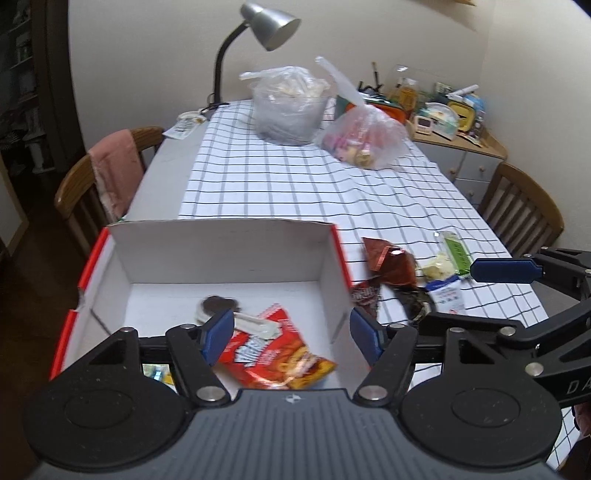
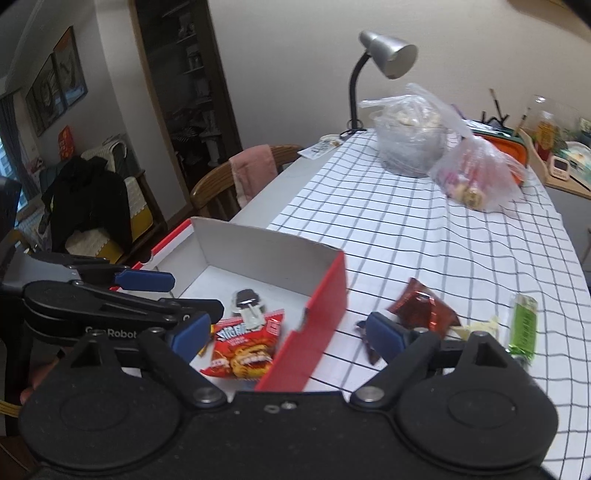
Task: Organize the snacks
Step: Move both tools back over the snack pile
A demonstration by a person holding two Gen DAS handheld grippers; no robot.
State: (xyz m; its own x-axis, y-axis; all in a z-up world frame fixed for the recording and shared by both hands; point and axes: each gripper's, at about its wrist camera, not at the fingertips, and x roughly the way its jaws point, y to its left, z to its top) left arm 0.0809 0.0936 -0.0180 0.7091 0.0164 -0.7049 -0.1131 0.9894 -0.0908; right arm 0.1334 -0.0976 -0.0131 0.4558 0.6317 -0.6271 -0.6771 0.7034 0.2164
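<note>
A shallow box (image 1: 221, 251), red outside and white inside, stands at the near left of the checked tablecloth. In it lie a red snack bag (image 1: 280, 350) and a dark cookie in a clear wrapper (image 1: 218, 306). My left gripper (image 1: 291, 321) hangs open over the box, above the red bag, with nothing between its pads. My right gripper (image 2: 290, 321) is open too and empty, straddling the box's right wall (image 2: 317, 325). To the right of the box lie a dark red foil packet (image 2: 424, 314), a green packet (image 2: 522, 328), a pale snack (image 2: 480, 326) and a brown wrapper (image 1: 365, 295).
At the far end of the table stand a grey desk lamp (image 1: 269, 26) and two filled plastic bags (image 1: 291, 103) (image 1: 365, 136). A wooden chair with a pink cloth (image 1: 110, 170) is on the left, another chair (image 1: 524, 206) on the right, beside a cluttered cabinet (image 1: 454, 110).
</note>
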